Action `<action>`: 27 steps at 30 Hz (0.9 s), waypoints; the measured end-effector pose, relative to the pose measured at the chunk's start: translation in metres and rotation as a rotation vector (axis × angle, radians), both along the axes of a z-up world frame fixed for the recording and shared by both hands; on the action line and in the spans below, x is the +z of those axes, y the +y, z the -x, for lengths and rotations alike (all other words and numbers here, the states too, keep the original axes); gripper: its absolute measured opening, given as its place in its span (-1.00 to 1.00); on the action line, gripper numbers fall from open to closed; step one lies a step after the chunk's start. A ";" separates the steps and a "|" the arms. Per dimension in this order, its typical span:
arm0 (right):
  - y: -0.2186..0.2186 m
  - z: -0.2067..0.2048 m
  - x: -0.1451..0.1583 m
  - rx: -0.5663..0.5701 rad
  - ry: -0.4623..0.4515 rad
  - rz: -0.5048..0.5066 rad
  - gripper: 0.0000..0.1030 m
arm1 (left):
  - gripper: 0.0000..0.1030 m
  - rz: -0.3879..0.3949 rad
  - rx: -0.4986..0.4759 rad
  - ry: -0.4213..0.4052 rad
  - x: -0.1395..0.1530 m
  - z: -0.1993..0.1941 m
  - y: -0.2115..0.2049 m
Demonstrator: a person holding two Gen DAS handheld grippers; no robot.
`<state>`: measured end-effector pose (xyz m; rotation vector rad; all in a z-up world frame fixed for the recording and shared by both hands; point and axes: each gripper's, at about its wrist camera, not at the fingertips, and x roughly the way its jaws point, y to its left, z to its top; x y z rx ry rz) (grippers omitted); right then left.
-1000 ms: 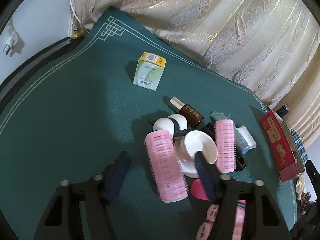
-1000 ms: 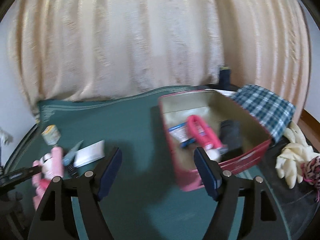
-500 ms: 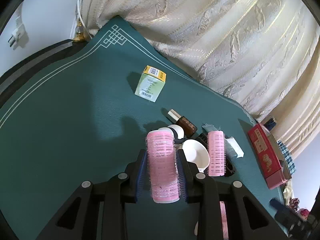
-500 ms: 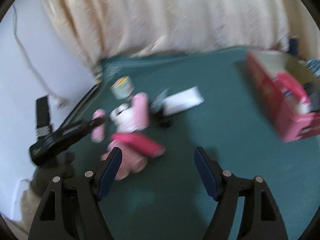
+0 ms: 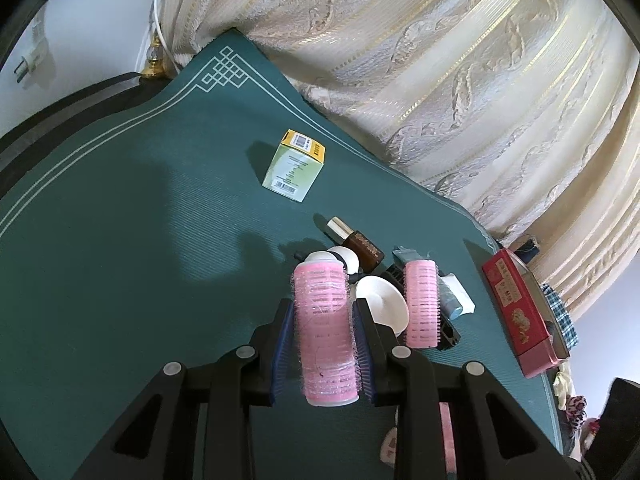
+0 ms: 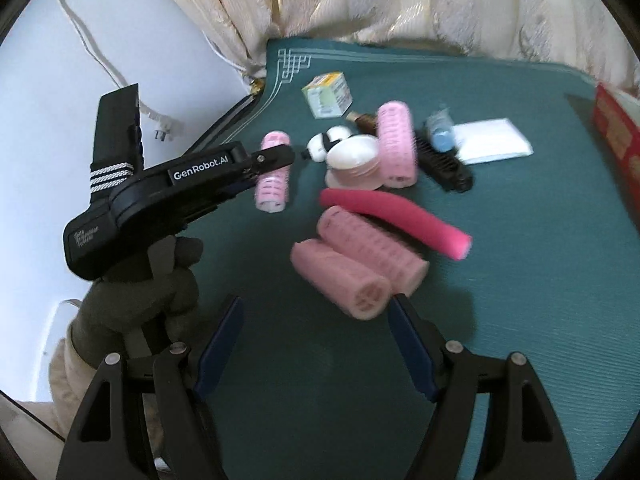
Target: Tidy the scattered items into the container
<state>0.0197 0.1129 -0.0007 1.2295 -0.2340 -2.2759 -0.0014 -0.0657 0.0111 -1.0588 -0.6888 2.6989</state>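
Note:
My left gripper (image 5: pixel 322 320) is shut on a pink hair roller (image 5: pixel 325 332) and holds it above the green mat; it also shows in the right wrist view (image 6: pixel 273 176). My right gripper (image 6: pixel 316 344) is open and empty, low over the mat just in front of two pale pink rollers (image 6: pixel 356 268). A magenta foam stick (image 6: pixel 396 220) lies behind them. Another pink roller (image 6: pixel 396 144), a white dish (image 6: pixel 354 156), a brown bottle (image 5: pixel 356 240) and a black comb (image 6: pixel 444 164) lie in a cluster. The red box (image 5: pixel 520 312) stands at the far right.
A small green carton (image 5: pixel 294 172) stands alone toward the mat's back corner. A blue tube (image 6: pixel 440 132) and a white packet (image 6: pixel 492 140) lie beside the comb. Curtains hang behind the mat. A wall with a plug and cable is on the left.
My left gripper closed on the pink roller and lifted it. My right gripper swung left from the red box to the scattered rollers.

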 end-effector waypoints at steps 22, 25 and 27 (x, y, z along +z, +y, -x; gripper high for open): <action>-0.004 0.022 0.011 -0.123 0.128 -0.224 0.51 | -0.40 -0.037 -0.041 -0.004 -0.003 -0.002 0.001; -0.006 0.033 0.010 -0.144 0.112 -0.227 0.51 | -0.40 -0.038 -0.039 -0.004 -0.003 -0.003 0.001; -0.006 0.035 0.011 -0.140 0.102 -0.221 0.51 | -0.40 -0.038 -0.038 -0.003 -0.003 -0.003 0.001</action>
